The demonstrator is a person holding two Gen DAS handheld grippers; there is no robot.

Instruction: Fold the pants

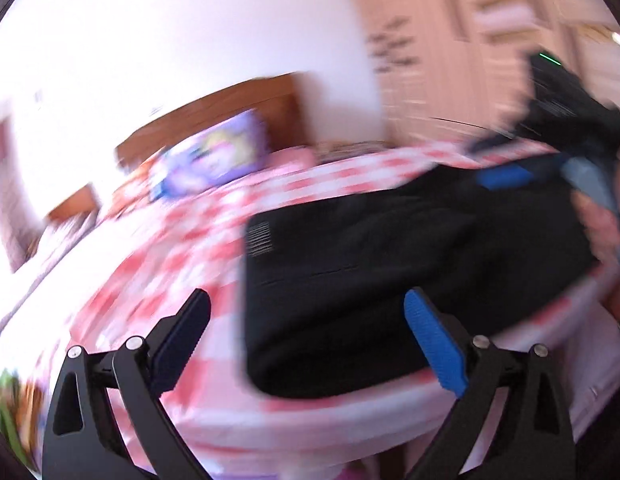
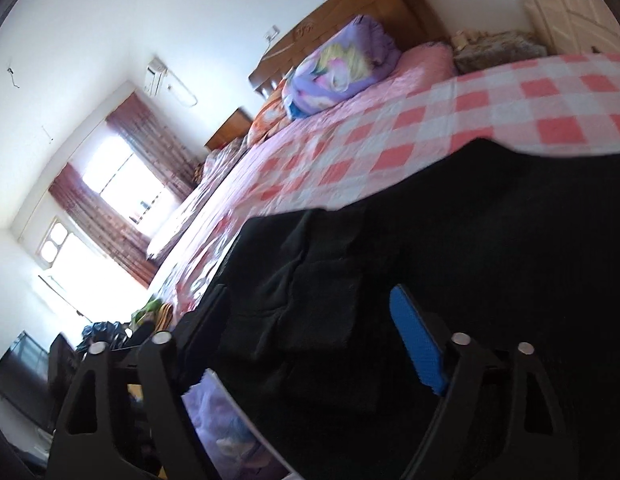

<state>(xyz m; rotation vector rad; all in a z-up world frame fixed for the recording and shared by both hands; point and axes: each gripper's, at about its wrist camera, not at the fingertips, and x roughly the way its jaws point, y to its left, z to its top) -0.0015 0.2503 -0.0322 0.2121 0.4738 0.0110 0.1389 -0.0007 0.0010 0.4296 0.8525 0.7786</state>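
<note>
The black pants (image 1: 389, 264) lie folded into a flat rectangle on the red-and-white checked bed cover (image 1: 198, 240). My left gripper (image 1: 306, 324) is open and empty, held above the pants' near left corner. The right gripper (image 1: 505, 176) shows at the upper right of the left wrist view, over the far end of the pants, blurred. In the right wrist view the right gripper (image 2: 310, 312) is open, close over the black pants (image 2: 449, 260), with nothing between its fingers.
A purple printed pillow (image 2: 341, 68) and a pink pillow (image 2: 425, 60) lie at the wooden headboard (image 2: 349, 8). A curtained window (image 2: 122, 184) is at left. A wardrobe (image 1: 489, 32) stands behind the bed. Clutter and bags sit on the floor (image 2: 110, 332).
</note>
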